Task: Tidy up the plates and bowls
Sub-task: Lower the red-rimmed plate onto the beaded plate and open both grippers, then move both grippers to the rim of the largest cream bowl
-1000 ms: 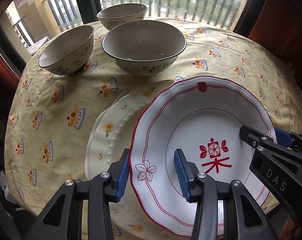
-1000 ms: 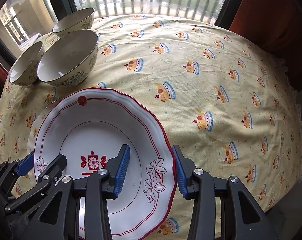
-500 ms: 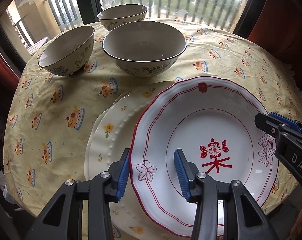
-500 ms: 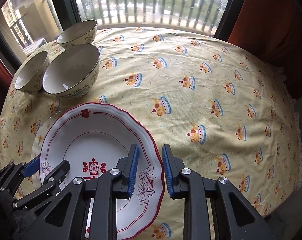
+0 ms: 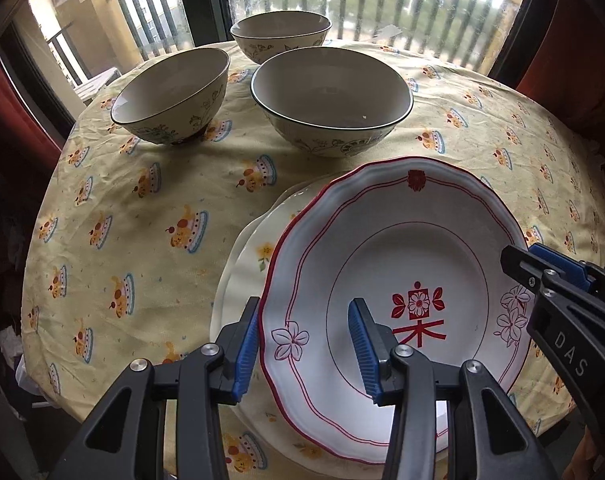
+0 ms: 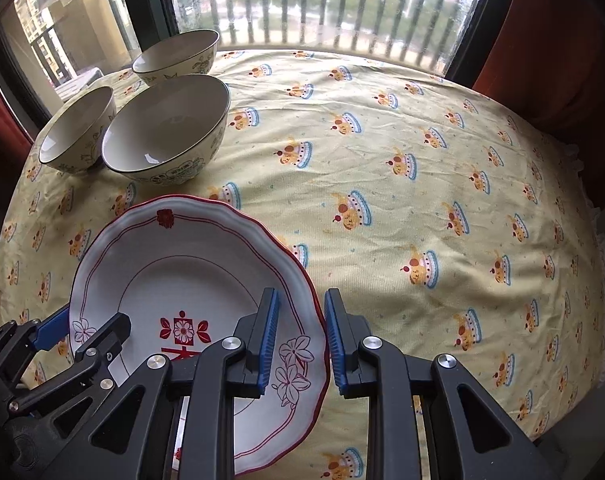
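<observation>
Bowls stand at the far left of the yellow crown-print tablecloth (image 6: 382, 216): a small bowl (image 5: 170, 98) on the left, another bowl (image 5: 280, 38) behind by the window, and a larger bowl (image 5: 330, 98) just right of the first. Nearer, a cream plate (image 5: 254, 248) with small flowers lies on the cloth, and a red-rimmed white plate (image 5: 382, 240) sits over it, shifted to the right so the cream rim shows on the left. The left gripper (image 5: 304, 350) straddles the red-rimmed plate's left rim, one finger outside and one inside, at a narrow spread; whether the pads press, I cannot tell. The right gripper (image 6: 300, 338) is closed narrow on that plate's right rim, blue pads on either side.
</observation>
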`<action>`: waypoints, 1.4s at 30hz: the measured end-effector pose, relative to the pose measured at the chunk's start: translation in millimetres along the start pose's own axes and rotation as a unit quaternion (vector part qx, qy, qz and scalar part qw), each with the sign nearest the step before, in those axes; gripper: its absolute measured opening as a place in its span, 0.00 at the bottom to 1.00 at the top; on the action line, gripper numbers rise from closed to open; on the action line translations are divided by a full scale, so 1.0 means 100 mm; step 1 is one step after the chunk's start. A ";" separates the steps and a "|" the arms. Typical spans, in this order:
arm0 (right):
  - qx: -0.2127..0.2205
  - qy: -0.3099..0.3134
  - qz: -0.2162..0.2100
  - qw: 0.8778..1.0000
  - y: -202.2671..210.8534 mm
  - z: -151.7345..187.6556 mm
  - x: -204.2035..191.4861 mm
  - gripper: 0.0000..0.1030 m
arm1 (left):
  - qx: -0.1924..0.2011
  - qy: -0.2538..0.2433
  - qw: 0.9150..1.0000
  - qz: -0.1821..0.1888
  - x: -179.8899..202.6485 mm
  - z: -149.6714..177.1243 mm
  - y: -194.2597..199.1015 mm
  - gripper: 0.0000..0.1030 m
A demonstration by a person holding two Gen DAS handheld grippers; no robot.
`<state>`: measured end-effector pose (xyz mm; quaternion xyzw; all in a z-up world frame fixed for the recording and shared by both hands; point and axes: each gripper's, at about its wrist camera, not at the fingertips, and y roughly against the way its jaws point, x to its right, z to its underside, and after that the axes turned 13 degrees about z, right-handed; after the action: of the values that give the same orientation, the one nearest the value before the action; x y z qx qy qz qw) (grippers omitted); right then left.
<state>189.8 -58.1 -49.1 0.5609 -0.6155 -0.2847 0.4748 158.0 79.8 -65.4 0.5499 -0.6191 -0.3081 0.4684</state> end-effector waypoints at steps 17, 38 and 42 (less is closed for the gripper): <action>0.012 0.022 -0.047 0.999 0.02 -0.03 -0.40 0.05 | 0.011 -0.025 1.000 -0.001 -0.04 0.03 -0.02 0.43; 0.015 0.006 -0.062 0.998 0.20 -0.10 -0.13 0.74 | 0.046 0.000 0.999 -0.003 -0.05 -0.10 0.26 0.84; 0.021 0.026 -0.080 0.996 0.23 -0.18 -0.14 0.74 | 0.056 0.020 0.998 -0.023 -0.07 -0.13 0.31 0.84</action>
<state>195.4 -36.9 -25.3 0.6258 -0.5615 -0.2941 0.4545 156.9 94.5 -34.3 0.5952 -0.6129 -0.2725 0.4424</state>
